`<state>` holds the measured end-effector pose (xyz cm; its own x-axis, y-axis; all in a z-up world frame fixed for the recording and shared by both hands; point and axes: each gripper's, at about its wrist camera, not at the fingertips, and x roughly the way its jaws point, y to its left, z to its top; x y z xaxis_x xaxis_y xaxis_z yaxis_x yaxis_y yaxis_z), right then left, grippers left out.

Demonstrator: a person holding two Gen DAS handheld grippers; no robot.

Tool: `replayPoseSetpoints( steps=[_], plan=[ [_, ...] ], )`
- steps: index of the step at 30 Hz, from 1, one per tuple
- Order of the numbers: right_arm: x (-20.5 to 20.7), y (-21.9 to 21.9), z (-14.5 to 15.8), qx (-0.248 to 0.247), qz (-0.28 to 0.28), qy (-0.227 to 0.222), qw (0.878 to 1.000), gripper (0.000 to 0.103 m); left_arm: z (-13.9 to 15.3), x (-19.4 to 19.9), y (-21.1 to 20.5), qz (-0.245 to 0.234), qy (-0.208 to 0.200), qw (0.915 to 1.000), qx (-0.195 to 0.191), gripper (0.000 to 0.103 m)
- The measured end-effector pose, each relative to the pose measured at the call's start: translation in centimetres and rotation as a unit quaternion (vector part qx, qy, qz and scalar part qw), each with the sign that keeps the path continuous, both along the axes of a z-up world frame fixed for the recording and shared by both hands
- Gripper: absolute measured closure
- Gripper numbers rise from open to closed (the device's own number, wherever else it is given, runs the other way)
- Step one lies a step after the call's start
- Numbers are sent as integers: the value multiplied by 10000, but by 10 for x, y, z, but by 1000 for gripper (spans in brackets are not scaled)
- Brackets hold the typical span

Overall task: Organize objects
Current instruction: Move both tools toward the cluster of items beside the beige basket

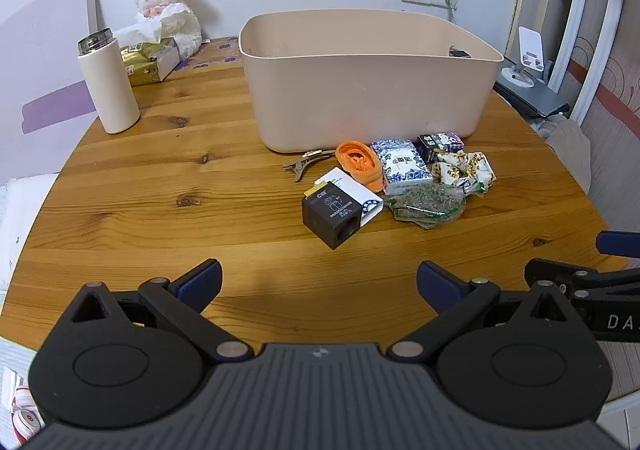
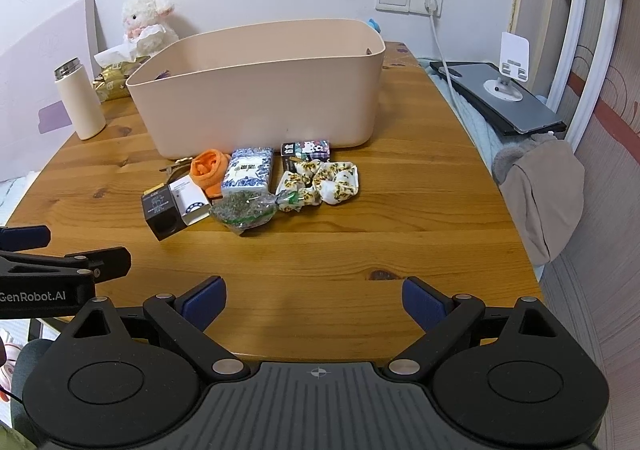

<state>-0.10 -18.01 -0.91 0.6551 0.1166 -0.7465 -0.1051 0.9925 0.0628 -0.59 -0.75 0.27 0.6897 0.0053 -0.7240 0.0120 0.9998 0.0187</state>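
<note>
Here the left gripper hung wide open and empty at the bottom of its frame, and the right gripper did likewise in its own view. At centre frame the beige bin stood on the wooden table. Just below it lay a cluster: black box, orange sock, blue-patterned pack, scrunchie, clear bag and hair clip. A bottle stood at upper left.
</note>
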Motion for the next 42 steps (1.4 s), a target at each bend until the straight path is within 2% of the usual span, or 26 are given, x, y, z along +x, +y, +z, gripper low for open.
replayPoseSetpoints(
  steps=[42],
  plan=[
    [4,1,-3,45,-17,77,10000,7,3,2,-5,-102,-61,9999,123,0]
  ],
)
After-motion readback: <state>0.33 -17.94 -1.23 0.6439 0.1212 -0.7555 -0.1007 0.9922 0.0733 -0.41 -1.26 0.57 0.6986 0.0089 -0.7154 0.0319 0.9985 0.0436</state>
